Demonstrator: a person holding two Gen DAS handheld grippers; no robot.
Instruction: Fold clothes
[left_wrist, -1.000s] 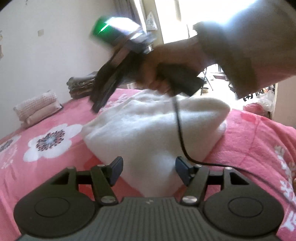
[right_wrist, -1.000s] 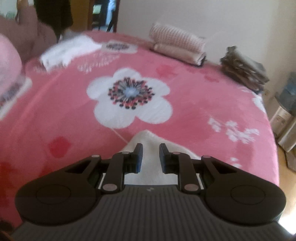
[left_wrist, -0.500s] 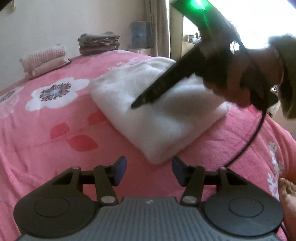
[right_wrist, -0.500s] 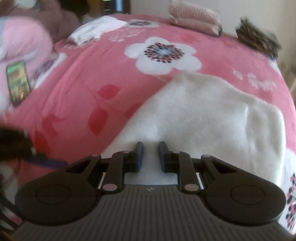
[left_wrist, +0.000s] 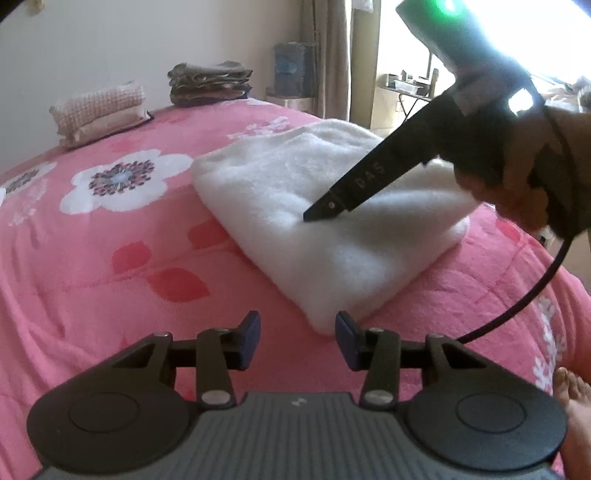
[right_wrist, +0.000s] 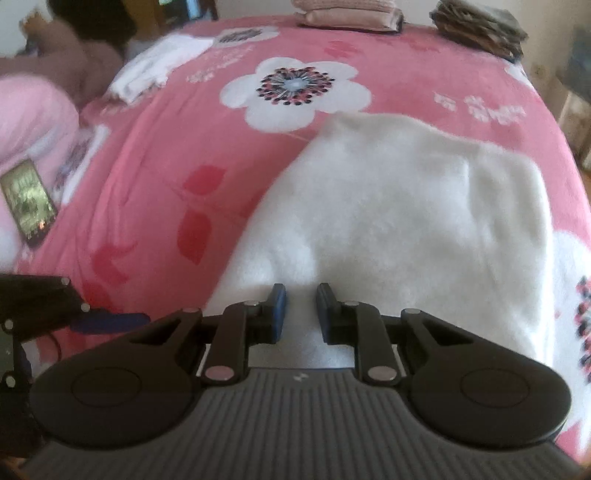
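A thick white fluffy garment (left_wrist: 332, 229) lies folded into a block on the pink flowered bed cover (left_wrist: 92, 266). My left gripper (left_wrist: 297, 341) hovers open just short of the garment's near corner, with nothing between its fingers. A hand (left_wrist: 517, 184) holds my right gripper (left_wrist: 314, 216), which slants down from the upper right so that its tip rests on the top of the garment. In the right wrist view the right gripper (right_wrist: 301, 314) sits over the white garment (right_wrist: 406, 221), its jaws a narrow gap apart and holding nothing.
Against the far wall stand a pink checked folded stack (left_wrist: 99, 107) and a brown folded stack (left_wrist: 210, 83). Loose white clothes (right_wrist: 159, 66), a phone (right_wrist: 29, 203) and a lying person (right_wrist: 74, 48) are at the left. A black cable (left_wrist: 535, 295) hangs right, near a bare foot (left_wrist: 576, 398).
My right gripper came down from above the garment and now rests its tip on the garment's top. My left gripper pulled back off the near corner, staying open.
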